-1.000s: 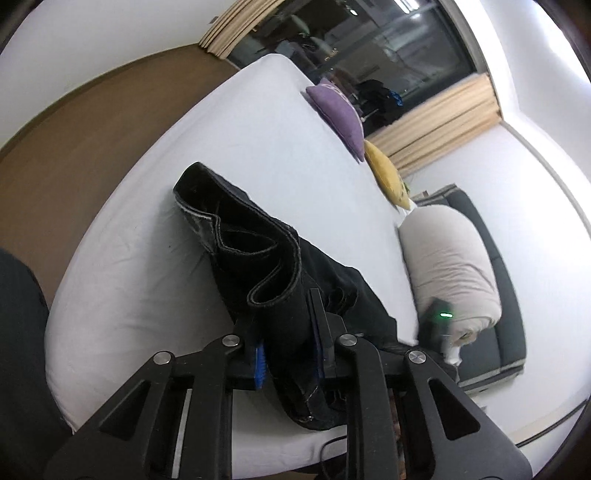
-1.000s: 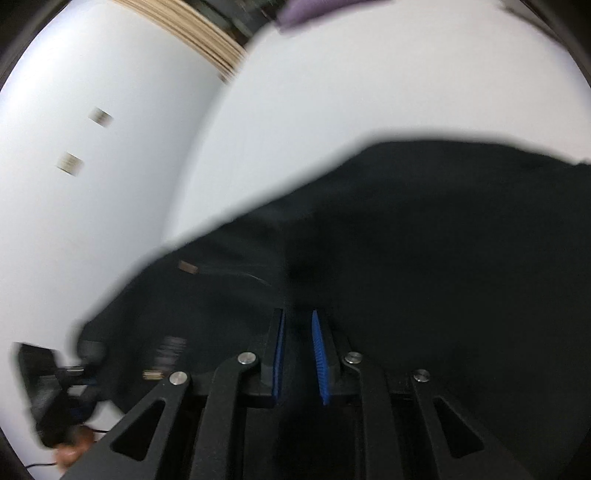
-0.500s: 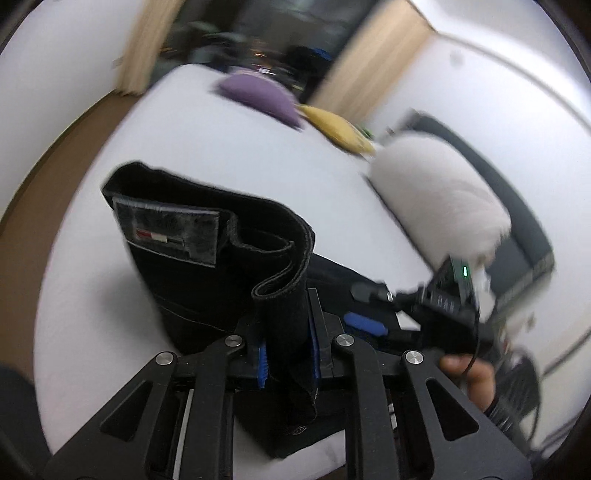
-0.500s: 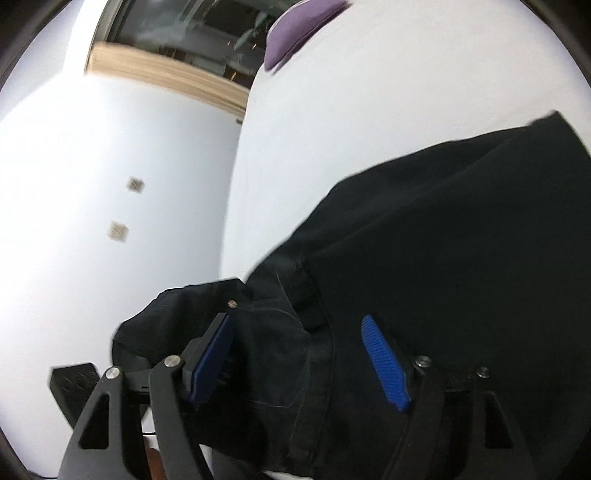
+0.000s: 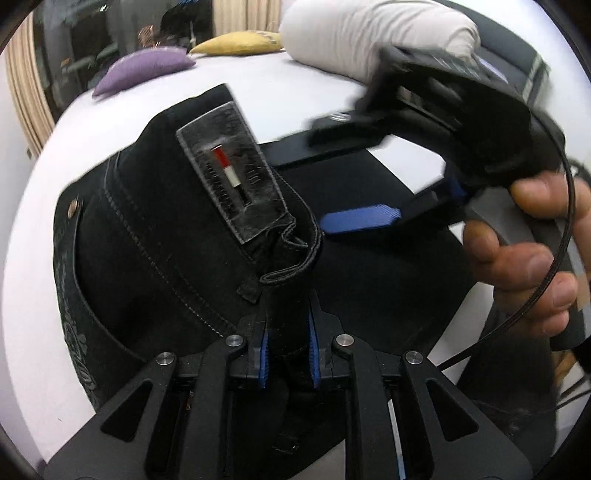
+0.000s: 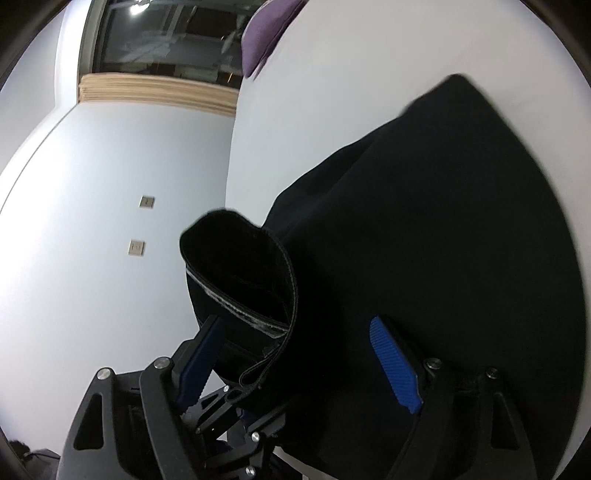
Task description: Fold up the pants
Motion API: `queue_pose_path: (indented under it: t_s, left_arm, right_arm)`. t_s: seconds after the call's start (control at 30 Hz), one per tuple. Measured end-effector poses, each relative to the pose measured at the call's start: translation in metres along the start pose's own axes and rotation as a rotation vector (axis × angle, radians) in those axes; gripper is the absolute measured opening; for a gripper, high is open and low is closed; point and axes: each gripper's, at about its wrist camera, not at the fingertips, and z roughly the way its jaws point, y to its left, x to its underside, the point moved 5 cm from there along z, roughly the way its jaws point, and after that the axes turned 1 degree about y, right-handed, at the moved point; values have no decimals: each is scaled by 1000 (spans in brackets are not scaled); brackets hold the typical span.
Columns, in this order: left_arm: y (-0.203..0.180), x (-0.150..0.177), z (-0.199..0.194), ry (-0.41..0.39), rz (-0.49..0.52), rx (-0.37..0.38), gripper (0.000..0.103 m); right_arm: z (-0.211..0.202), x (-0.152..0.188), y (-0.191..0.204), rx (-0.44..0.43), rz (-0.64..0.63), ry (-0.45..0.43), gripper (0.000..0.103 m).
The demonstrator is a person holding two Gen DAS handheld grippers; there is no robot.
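Black pants [image 5: 155, 258] with a grey label patch [image 5: 229, 177] lie partly bunched on a white bed [image 5: 295, 92]. My left gripper [image 5: 288, 347] is shut on a folded piece of the waistband, which stands up between its blue pads. A hand [image 5: 532, 251] holds my right gripper [image 5: 321, 177] just beyond it, over the pants. In the right wrist view my right gripper [image 6: 295, 354] has its jaws opening wide. The curled waistband [image 6: 240, 266] and the pants [image 6: 443, 221] sit between the blue pads [image 6: 395, 369], untouched by them.
At the bed's far end lie a purple cushion [image 5: 144, 70], a yellow cushion [image 5: 236, 42] and a rolled beige blanket [image 5: 369, 33]. Beside the bed is a white wall [image 6: 110, 184] with two sockets; a dark window [image 6: 166, 37] lies beyond.
My right gripper has let go of the pants and spread its jaws. My left gripper has rolled and carried the waistband across the bed, close to the right gripper.
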Motion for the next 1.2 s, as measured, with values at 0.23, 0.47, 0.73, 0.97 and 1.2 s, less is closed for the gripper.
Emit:
queue_pose_path:
  t_s: [0.23,0.47,0.73,0.97,1.2]
  left_arm:
    - [-32,10,-1,1,109,-45,15]
    - [-53,11,-2,1,148,-27,15]
    - [-89,-17,-2,-25,217,34,14]
    - [-120,-35,5,-29,265,75,14]
    - [-133,-31,17,-10,310,90,14]
  right_arm:
    - [19,-5,17,113,-121,64,45]
    - [0,-4,15,197,-193,3,23]
    - [-42,-10,0,192,-170,-55,15]
    - [-37,-22,2,198,-140,-70,14]
    - [-55,-22,-24,191,-95,-91,14]
